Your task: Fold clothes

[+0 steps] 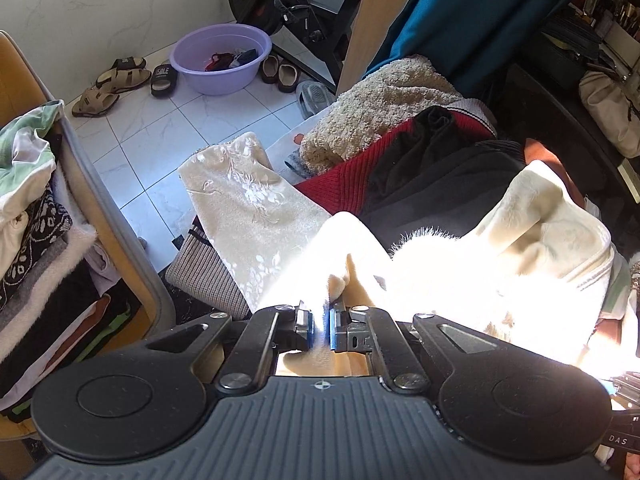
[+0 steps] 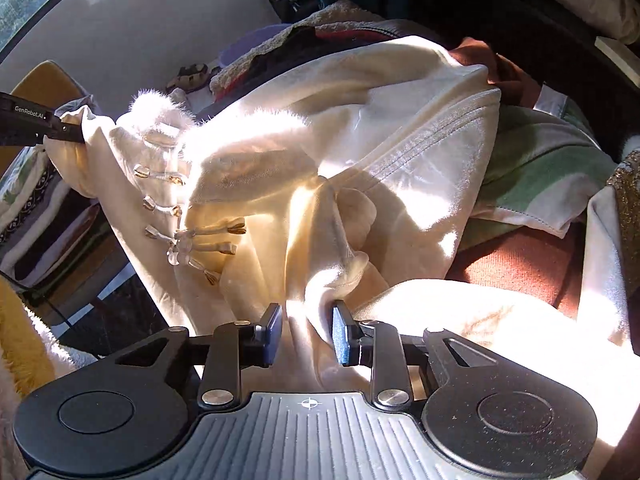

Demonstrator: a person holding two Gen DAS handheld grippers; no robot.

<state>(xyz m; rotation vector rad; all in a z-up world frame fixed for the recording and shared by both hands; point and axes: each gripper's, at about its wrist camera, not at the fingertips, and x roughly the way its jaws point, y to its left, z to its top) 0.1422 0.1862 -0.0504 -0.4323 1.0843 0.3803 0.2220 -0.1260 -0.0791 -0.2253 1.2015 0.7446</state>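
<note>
The left tool (image 1: 320, 330) has its two blue-padded jaws drawn nearly together, clamped on a thin edge of a cream fur-trimmed coat (image 1: 420, 264) that runs up between them. The right tool (image 2: 306, 330) has its jaws apart, with a bunched fold of the same coat (image 2: 360, 168) lying in the gap; the pads do not appear to press on it. In the right wrist view the left tool (image 2: 64, 130) shows again far to the left, pinching the coat's edge near the white fur collar (image 2: 168, 116).

Just ahead of the right tool the coat is lifted and rumpled, not flat. A row of toggle fastenings (image 2: 188, 220) runs down its front, to the left of the tool. A loose sleeve or panel (image 1: 248, 200) of the coat hangs ahead and to the left of the left tool.

Beyond the coat, ahead of both tools, lies an unsorted heap: a red knitted garment (image 1: 344, 176), a black garment (image 1: 432, 148) and a beige fleecy one (image 1: 384, 108). To the right of the right tool lie a pale green and white garment (image 2: 536, 176) and a brown one (image 2: 516, 268).

Far left of the left tool, a stack of folded clothes (image 1: 36, 216) sits on what looks like a chair (image 1: 120, 216). So some clothes lie folded, the coat is in hand and unfolded, and a heap remains.
</note>
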